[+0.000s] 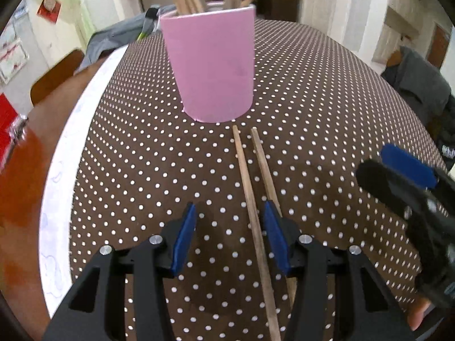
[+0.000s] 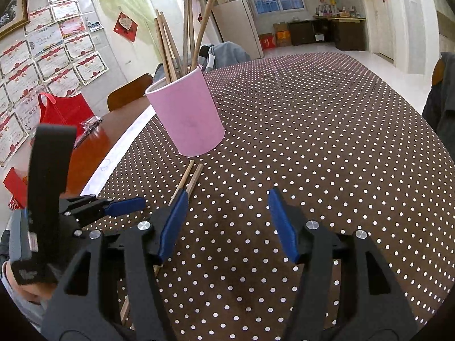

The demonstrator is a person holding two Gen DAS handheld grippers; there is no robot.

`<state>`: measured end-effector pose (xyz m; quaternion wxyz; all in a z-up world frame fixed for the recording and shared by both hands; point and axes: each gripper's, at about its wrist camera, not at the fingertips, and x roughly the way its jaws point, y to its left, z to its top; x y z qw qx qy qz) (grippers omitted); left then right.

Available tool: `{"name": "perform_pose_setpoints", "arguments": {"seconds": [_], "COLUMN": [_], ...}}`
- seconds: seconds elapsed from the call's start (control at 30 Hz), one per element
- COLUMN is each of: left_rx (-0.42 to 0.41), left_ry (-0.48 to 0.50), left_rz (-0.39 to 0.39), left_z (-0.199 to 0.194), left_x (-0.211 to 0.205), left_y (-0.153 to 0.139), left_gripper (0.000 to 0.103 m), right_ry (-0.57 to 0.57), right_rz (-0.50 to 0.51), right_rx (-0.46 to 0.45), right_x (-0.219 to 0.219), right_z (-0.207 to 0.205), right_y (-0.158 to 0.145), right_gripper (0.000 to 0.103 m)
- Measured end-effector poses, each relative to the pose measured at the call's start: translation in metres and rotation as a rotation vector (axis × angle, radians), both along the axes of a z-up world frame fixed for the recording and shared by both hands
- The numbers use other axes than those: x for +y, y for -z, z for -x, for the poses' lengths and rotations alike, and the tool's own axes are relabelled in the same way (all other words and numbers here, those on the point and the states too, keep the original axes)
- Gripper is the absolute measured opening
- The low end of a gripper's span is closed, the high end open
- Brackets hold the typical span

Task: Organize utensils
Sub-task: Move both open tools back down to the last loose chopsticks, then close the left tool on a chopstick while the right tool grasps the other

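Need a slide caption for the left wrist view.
Open left claw straddles one of two wooden chopsticks lying on the brown polka-dot tablecloth before the pink cylindrical holder.

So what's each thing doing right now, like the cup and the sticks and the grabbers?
Pink cup: upright on the dotted tablecloth, several chopsticks standing in it.
Two loose chopsticks: lying flat, side by side, in front of the cup.
Left gripper: open, one chopstick between its fingers, ungripped.
Right gripper: open, empty.

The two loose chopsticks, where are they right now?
The two loose chopsticks lie side by side on the polka-dot tablecloth, just in front of the pink cup, running toward the open left gripper.
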<state>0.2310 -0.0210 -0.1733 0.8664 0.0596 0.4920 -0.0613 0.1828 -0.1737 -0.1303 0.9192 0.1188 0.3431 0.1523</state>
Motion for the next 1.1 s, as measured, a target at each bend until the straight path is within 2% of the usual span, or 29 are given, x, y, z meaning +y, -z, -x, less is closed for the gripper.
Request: {"name": "perform_pose_setpoints", "arguments": {"seconds": [0.03,0.1,0.17,0.2,0.43,0.6,0.83,1.03,1.07,1.1], "left_rx": [0.010,0.010,0.011,0.013,-0.008,-0.059,-0.114,-0.130,-0.131,-0.131], "left_ry": [-0.012,-0.010,-0.020,-0.025,-0.070,-0.110,-0.154,-0.159,-0.161,-0.162], "left_rz": [0.018,0.019,0.021,0.026,0.079,0.118,0.147,0.157,0.159,0.161], "left_z": [-0.002,-0.003,-0.003,-0.003,0.008,0.021,0.034,0.042,0.043,0.043], "left_x": [0.002,0.003,0.007,0.009,0.025,0.037,0.055,0.063,0.064,0.065], "left_y": [0.000,-0.001,-0.002,-0.002,-0.002,-0.012,-0.030,-0.036,-0.036,-0.036], "left_gripper": [0.048,0.036,0.016,0.010,0.007,0.007,0.007,0.007,0.007,0.007], "right_ry": [-0.001,-0.004,-0.005,-0.003,-0.017,-0.038,-0.118,-0.163,-0.169,-0.177], "right_rz": [0.001,0.006,0.010,0.011,0.041,0.088,0.170,0.288,0.303,0.320], "right_rx": [0.002,0.005,0.010,0.014,0.036,0.075,0.182,0.264,0.271,0.282], "right_x": [0.001,0.002,0.003,0.003,0.016,0.033,0.068,0.097,0.100,0.103], "right_z": [-0.001,-0.003,-0.004,-0.005,-0.006,-0.009,-0.019,-0.032,-0.034,-0.036], "right_y": [0.000,-0.001,-0.001,-0.001,-0.002,-0.002,0.007,0.012,0.012,0.012], "right_gripper": [0.059,0.059,0.059,0.059,0.059,0.059,0.059,0.058,0.058,0.051]}}
